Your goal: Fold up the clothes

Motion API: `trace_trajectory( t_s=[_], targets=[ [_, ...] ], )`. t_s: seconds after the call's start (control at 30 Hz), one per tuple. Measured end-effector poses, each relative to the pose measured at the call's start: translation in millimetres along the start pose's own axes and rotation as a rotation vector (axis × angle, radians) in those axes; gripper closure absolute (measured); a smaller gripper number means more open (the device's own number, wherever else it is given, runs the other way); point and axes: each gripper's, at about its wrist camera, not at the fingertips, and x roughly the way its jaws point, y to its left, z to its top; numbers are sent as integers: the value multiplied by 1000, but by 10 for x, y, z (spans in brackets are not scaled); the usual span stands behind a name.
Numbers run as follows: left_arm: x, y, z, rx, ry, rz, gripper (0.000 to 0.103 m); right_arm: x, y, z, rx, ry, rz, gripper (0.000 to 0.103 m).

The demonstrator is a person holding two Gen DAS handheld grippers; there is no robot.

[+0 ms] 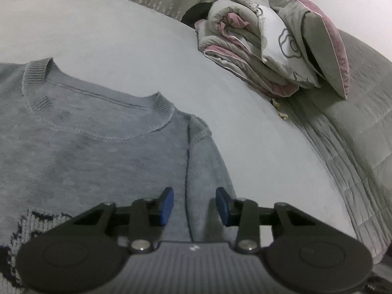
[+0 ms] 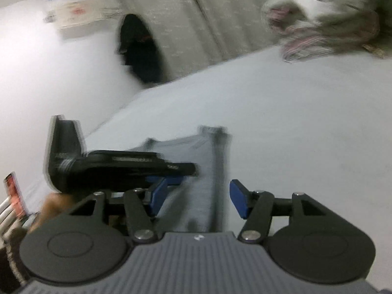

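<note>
The grey knitted crew-neck sweater (image 1: 93,142) lies flat on the pale bed sheet (image 1: 122,49), ahead of and below the left tool (image 1: 194,205), which is released over the sleeve seam. The right tool (image 2: 198,201) is released above a blurred grey sleeve (image 2: 205,171). The folded grey-and-pink bedding (image 1: 269,46) lies ahead, to the right.

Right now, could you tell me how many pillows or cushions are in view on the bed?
2: a white pillow leaning on the folded quilt, and a grey-and-pink cushion propped just right of it. More may be hidden behind the bedding.
</note>
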Motion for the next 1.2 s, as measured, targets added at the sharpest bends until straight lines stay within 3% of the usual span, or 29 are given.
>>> trace_trajectory(
  t_s=[0.1,0.17,0.23,0.43,0.53,0.57,0.63,0.73,0.87,1.03,1.2],
  targets=[
    [-6,-8,21,3,3,5,65,134,2,-51,8,75,-19,47],
    [0,-23,46,6,5,10,65,210,74,-77,-16,117,-9,59],
    [-1,-41,82,15,2,17,65,221,147,-88,-56,134,-19,61],
    [51,-34,213,23,2,20,65,156,151,-87,-75,132,15,77],
    [118,-2,253,17,13,33,65,198,165,-128,-97,155,11,79],
    [144,11,266,14,15,37,65,210,178,-139,-106,158,8,85],
    [192,41,296,7,11,40,68,192,186,-136,-113,145,11,94],
    [256,71,391,-1,-14,43,69,84,168,-90,-116,93,-22,96],
    [337,65,551,27,-66,85,70,-27,107,-30,-133,19,-195,97],
    [391,90,741,125,-146,152,70,-36,18,-15,-182,-51,-492,97],
    [560,142,831,240,-138,171,67,142,-52,-97,-272,-66,-652,97]
  ],
)
